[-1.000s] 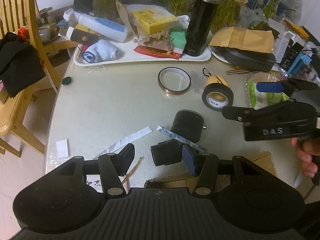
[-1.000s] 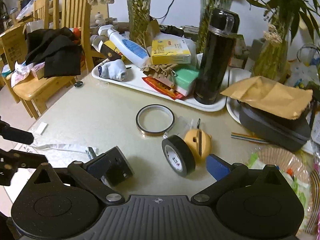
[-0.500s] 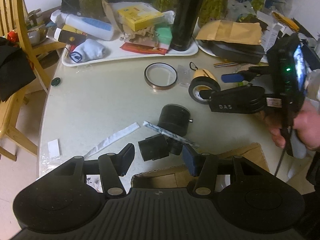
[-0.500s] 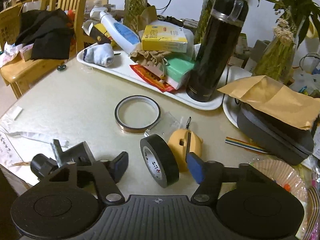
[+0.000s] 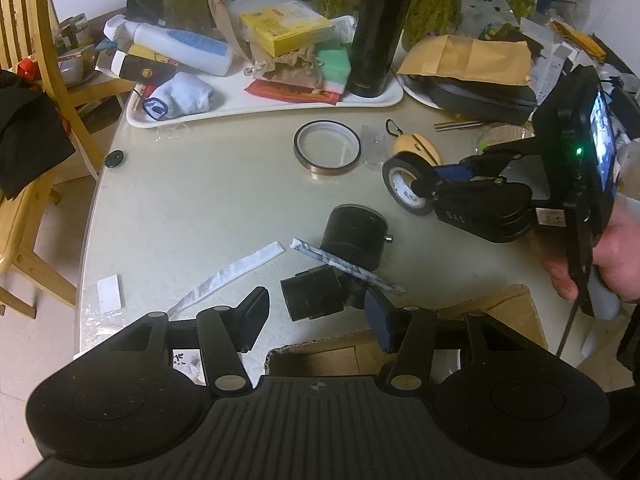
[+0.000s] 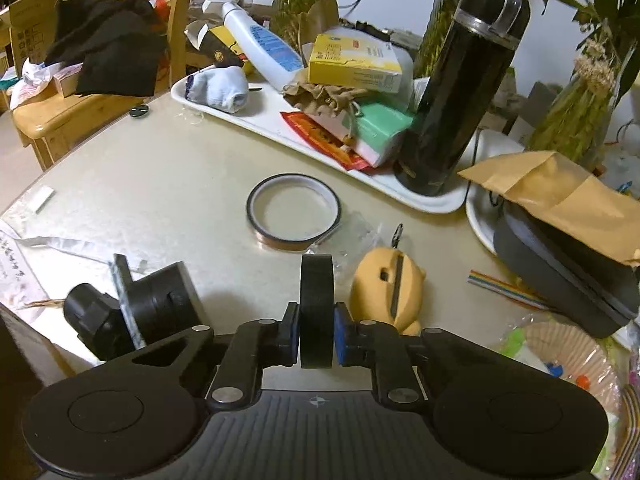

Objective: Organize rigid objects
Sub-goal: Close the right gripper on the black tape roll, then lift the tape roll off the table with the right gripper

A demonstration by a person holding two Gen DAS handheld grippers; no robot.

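Note:
A black tape roll [image 6: 317, 292] stands on edge on the table, and my right gripper [image 6: 316, 320] is shut on it, a pad pressed on each flat side. The left wrist view shows the same grip, right gripper [image 5: 430, 180] on the roll [image 5: 400, 184], with a person's hand on the handle. My left gripper [image 5: 316, 302] hangs open above the table's near edge. A black block [image 5: 310, 296] lies between its fingers, with a gap beside the left pad. A black cylinder [image 5: 354, 230] sits just beyond. An amber tape ring [image 6: 294, 210] lies flat further back.
A yellow figure keychain [image 6: 386, 284] lies right of the roll. A white tray [image 6: 280, 132] at the back holds a black flask [image 6: 460, 80], boxes, a bottle and a sock. A black case [image 6: 560, 256] under a brown envelope sits right. Cardboard [image 5: 492, 312] lies at the near edge.
My right gripper came down over the black tape roll and closed from wide open onto it. The roll now stands edge-on between the pads. The left gripper stayed put.

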